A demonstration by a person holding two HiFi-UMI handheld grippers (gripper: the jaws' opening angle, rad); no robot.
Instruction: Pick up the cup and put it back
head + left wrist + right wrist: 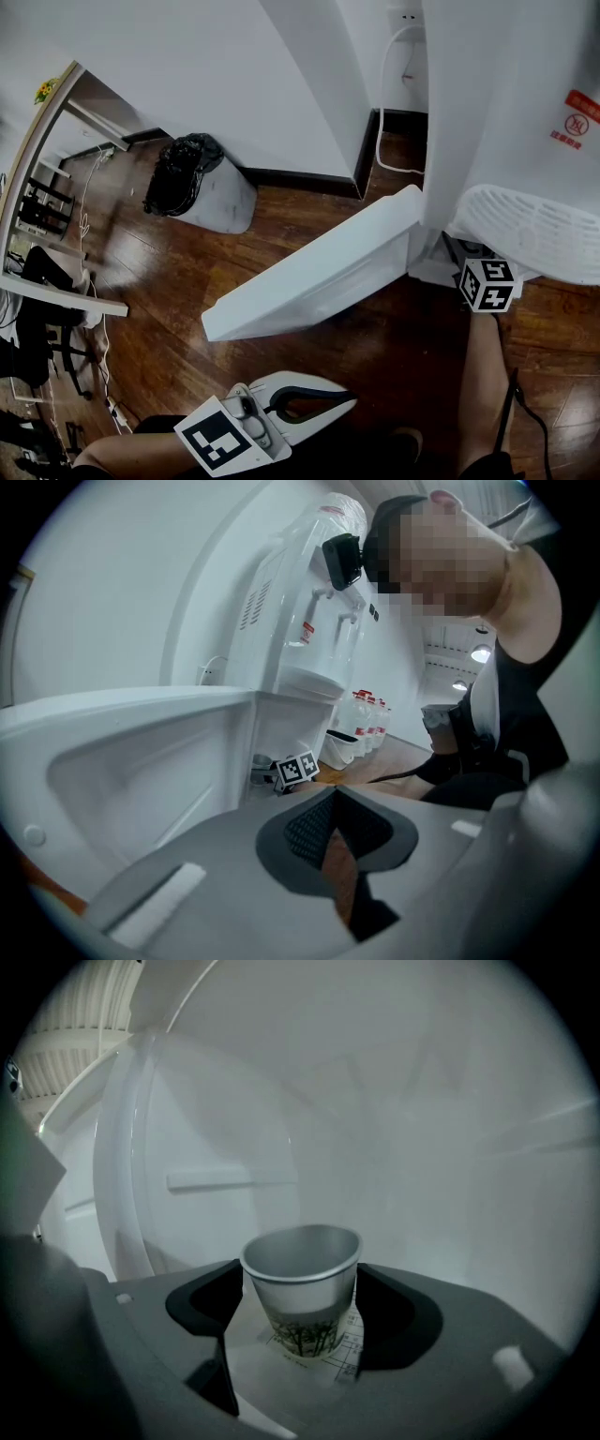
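Slightly nose-down, right hand-held gripper [300, 1299], jaws apart around cup [301, 1262], left hand-held gripper [336, 803] closed.

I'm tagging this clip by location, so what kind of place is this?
Probably the water corner of an office or a home room: a white water dispenser with its lower door swung open, spare water bottles standing beyond it, and a bagged bin on the wood floor.

In the head view, only the marker cube [487, 284] of the right gripper [302, 1302] shows; its jaws and the cup [302, 1269] are hidden inside the water dispenser [506, 112]. In the left gripper view, distant bottles [370, 716] are too small to read.
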